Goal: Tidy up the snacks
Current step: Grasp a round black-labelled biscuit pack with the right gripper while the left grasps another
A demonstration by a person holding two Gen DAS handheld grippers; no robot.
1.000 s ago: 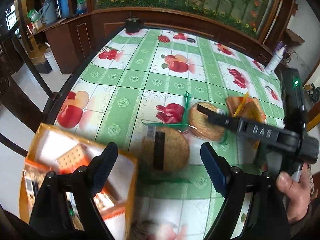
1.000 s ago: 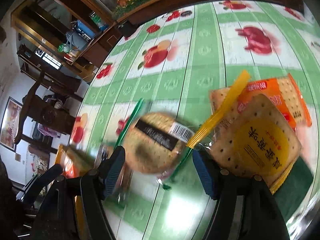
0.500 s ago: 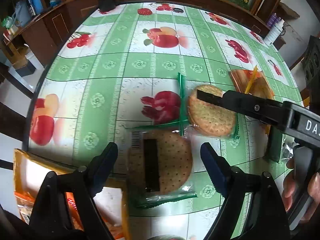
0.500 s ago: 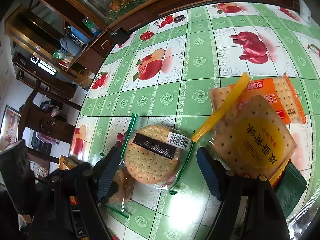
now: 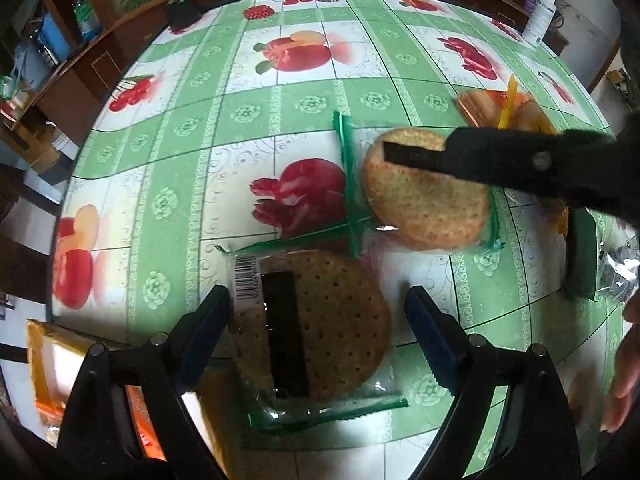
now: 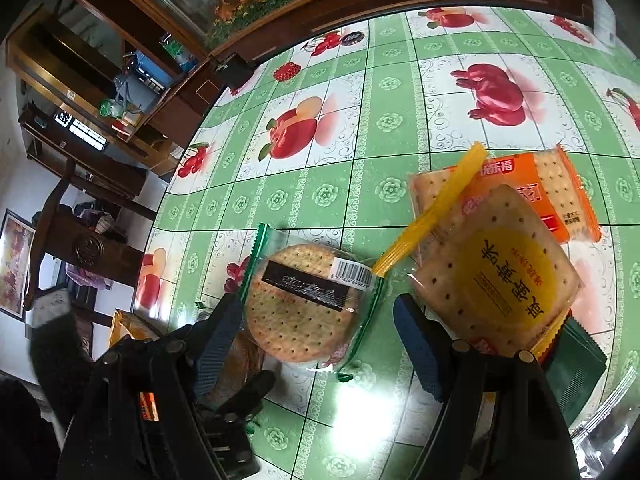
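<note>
While both tongs hang over the fruit-print tablecloth (image 5: 312, 92), each lines up on its own pack.

Left wrist view, tongs: left gripper (image 5: 316, 320) is spread wide, holding nothing, its blue pads either side of a round cracker pack (image 5: 316, 332) at lower centre, apparently ready to close on it.
Left wrist view, count: two round cracker packs; the second round pack (image 5: 424, 204) lies right of centre under the right gripper's finger (image 5: 500, 160).
Left wrist view, destination: orange box (image 5: 52, 356) at lower left, likely where snacks go.

Right wrist view, tongs: right gripper (image 6: 316, 332) is wide apart and empty, straddling that second pack.
Right wrist view, count: two square cracker packs, yellow-label pack (image 6: 496, 284) lying on the orange pack (image 6: 556, 196), at right.
</note>
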